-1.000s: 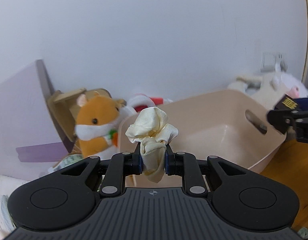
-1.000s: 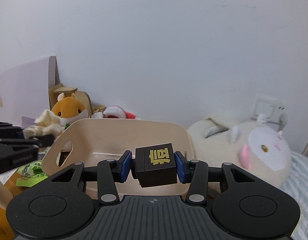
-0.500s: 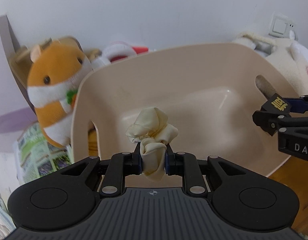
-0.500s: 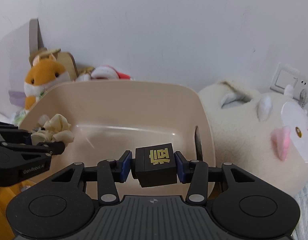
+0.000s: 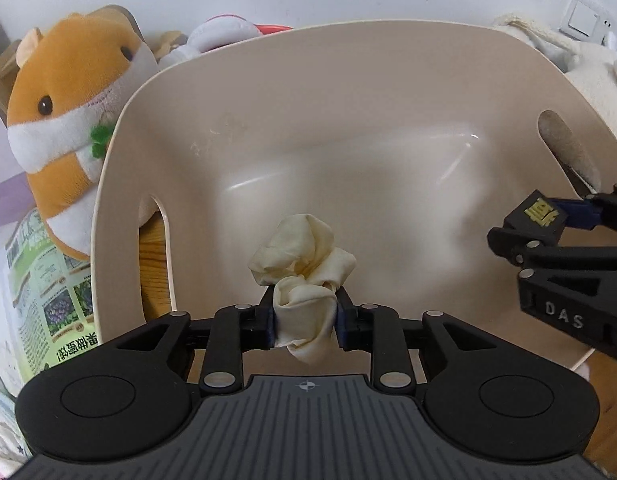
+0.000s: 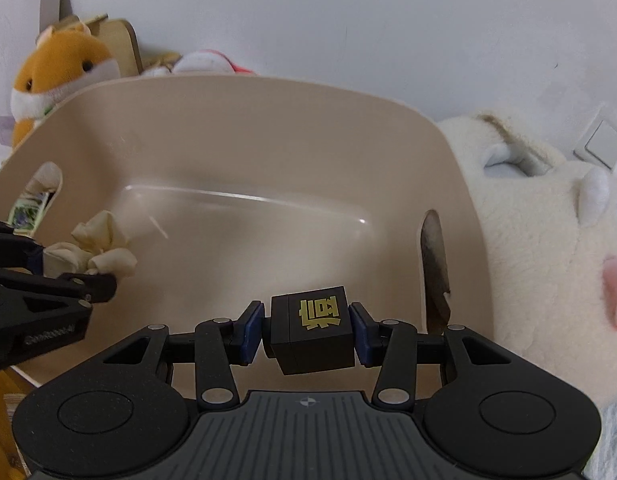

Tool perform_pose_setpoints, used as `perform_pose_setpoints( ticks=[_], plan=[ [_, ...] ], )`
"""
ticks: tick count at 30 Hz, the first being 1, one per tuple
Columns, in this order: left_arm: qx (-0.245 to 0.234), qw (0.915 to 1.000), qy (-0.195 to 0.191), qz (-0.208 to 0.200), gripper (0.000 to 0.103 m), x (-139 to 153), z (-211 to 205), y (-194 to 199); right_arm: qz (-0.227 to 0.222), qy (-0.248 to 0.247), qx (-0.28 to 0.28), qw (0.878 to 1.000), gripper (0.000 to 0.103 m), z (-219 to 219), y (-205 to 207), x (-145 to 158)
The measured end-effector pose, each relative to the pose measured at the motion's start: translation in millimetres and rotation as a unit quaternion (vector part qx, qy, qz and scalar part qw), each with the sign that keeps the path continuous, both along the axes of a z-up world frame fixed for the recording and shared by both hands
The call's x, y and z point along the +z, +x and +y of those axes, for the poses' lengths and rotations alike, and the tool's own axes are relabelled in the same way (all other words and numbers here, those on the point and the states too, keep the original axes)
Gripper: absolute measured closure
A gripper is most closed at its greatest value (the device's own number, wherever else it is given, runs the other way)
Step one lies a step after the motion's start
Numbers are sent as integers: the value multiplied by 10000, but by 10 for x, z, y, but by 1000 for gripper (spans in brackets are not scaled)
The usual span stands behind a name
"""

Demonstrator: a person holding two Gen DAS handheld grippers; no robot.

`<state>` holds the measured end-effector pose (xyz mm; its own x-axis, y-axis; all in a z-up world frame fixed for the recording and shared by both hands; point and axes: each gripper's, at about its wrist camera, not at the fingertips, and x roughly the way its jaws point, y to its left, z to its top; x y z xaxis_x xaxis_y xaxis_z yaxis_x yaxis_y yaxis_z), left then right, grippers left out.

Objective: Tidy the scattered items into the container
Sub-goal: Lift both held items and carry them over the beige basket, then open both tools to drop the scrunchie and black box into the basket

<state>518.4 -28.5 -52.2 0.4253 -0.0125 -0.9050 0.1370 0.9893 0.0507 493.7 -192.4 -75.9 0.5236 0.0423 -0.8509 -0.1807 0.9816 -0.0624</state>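
Your left gripper pinches a cream scrunchie; your right gripper clamps a black cube. Both hang over the beige bin. Beyond its rim: orange hamster plush, white plush.

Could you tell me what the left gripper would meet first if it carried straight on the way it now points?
Probably the bare inside of the beige bin: the left gripper, holding the cream scrunchie, points into it, though depth is unclear.
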Motion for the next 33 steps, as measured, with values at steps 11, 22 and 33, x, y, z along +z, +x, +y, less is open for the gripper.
perform_pose_setpoints(
  ticks=[11, 22, 33],
  plan=[
    [-135, 9997, -184, -67, 43, 84, 7, -8, -40, -208, -13, 9998, 50, 61, -13, 25],
    [-88, 9960, -204, -868, 26, 439, 32, -288, -1004, -532, 19, 9935, 24, 107, -372, 401],
    [15, 9921, -286, -1219, 21, 803, 281, -795, -1665, -162, -204, 9857, 0, -113, -882, 867]
  ],
)
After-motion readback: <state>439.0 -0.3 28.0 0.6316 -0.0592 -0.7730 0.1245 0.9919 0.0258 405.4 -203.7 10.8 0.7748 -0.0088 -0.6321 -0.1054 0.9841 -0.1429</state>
